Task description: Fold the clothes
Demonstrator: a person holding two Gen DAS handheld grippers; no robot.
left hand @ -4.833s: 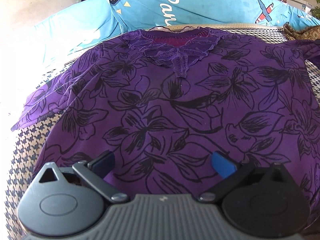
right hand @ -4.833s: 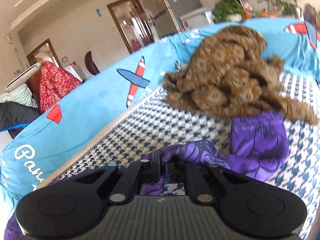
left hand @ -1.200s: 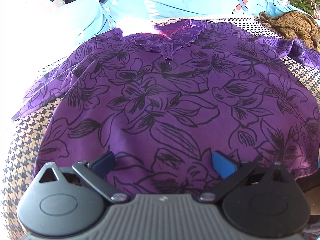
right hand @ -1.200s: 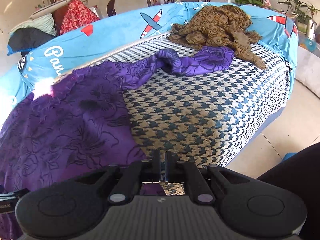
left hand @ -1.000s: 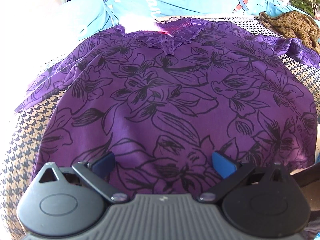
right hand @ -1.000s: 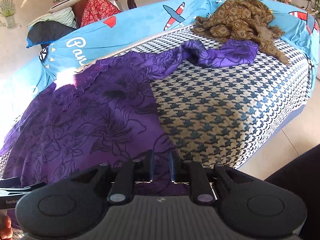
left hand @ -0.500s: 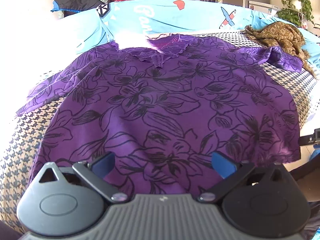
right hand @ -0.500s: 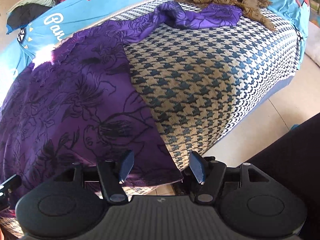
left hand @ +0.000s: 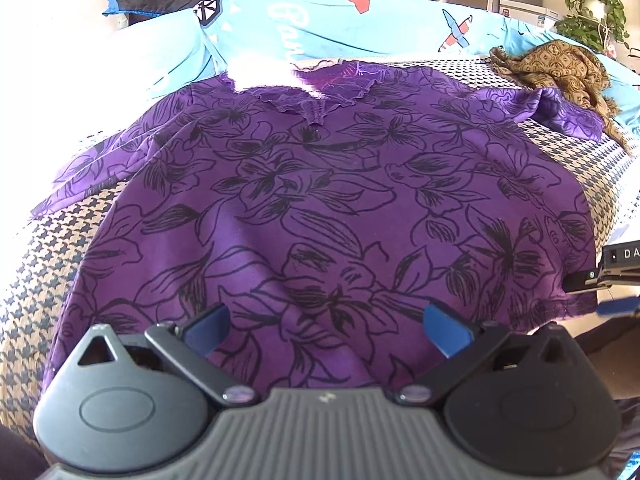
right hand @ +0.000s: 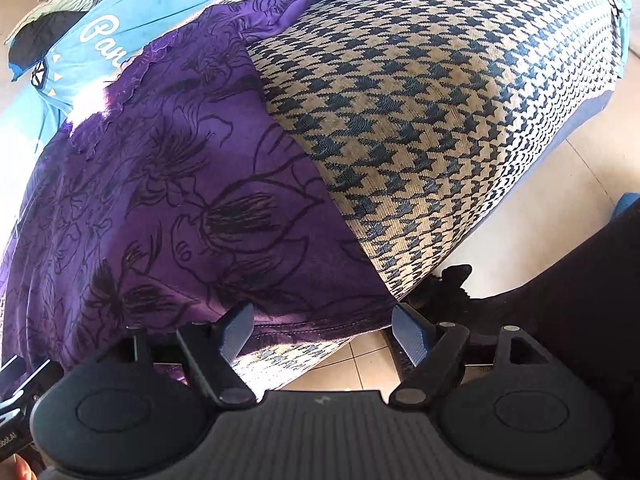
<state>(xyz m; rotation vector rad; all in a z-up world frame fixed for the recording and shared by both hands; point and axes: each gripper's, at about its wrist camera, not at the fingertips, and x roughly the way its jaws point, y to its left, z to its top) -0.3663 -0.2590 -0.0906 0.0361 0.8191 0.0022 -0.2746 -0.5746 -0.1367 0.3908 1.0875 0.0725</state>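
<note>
We see the left sleeve (left hand: 76, 184) lying flat out over the houndstooth cover (left hand: 36, 264), same spot as before. The left gripper (left hand: 326, 330) hangs over the near hem, jaws wide, nothing between the blue pads (left hand: 208, 330); that spread is unchanged across all the earlier frames. The view sits further back and higher than 4.8 s ago, so we now get the whole purple floral top (left hand: 320, 216) spread face up, lace neckline (left hand: 316, 92) at the far side by the light-blue printed sheet (left hand: 380, 36).

Right of centre, the right sleeve (left hand: 560, 108) runs out to the brown patterned garment (left hand: 560, 68) heaped at the far right corner; sleeve end touches it. 4.8 s ago that sleeve was bunched and pinched in the right gripper; now it lies loose on the cover.

The right gripper (right hand: 324, 332) is at the top's near right hem corner (right hand: 360, 320), which drapes over the cover's edge (right hand: 400, 184) above the tiled floor (right hand: 532, 216). Its jaws are wide, hem corner sitting between the pads, not clamped. At 1.2 s ago they were fully closed, cracked at 1.0 s, opening at 0.5 s. The gripper has also dropped closer to the hem since then. Part of it shows at the right edge of the left view (left hand: 616, 276).
</note>
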